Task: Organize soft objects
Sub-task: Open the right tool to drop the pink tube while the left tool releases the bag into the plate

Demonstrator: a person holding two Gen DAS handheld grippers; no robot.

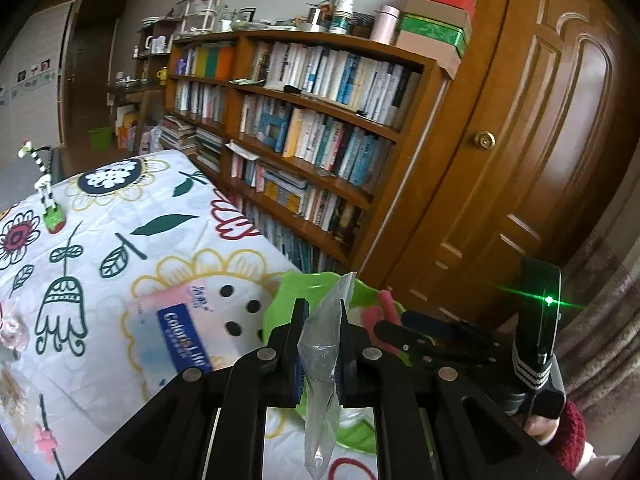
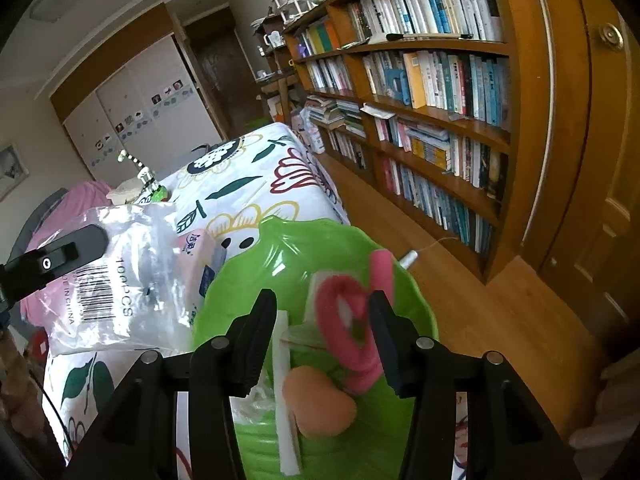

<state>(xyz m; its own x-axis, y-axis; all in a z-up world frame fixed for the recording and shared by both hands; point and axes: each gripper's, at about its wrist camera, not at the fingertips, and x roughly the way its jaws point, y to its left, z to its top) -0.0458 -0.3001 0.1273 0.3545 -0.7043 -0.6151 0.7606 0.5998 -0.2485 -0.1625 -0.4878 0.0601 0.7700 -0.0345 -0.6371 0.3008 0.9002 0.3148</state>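
Note:
My left gripper (image 1: 323, 320) is shut on a clear plastic bag (image 1: 322, 364), held above the rim of a green leaf-shaped bowl (image 1: 280, 300). The same bag (image 2: 112, 280), with a barcode label, shows at the left of the right wrist view, gripped by the left gripper's finger (image 2: 60, 258). My right gripper (image 2: 322, 312) is open over the green bowl (image 2: 280, 248). In the bowl lie a pink looped hair tie (image 2: 344, 320), a peach sponge puff (image 2: 320, 404) and a white strip (image 2: 286, 392). The pink hair tie sits between the open fingers, nearer the right one.
The bowl rests on a bed with a flower-print quilt (image 1: 100, 240). A pink tissue pack (image 1: 180, 332) lies beside the bowl. A striped giraffe toy (image 1: 46, 184) stands farther back. A wooden bookshelf (image 1: 320, 120) and door (image 1: 540, 140) are at the right.

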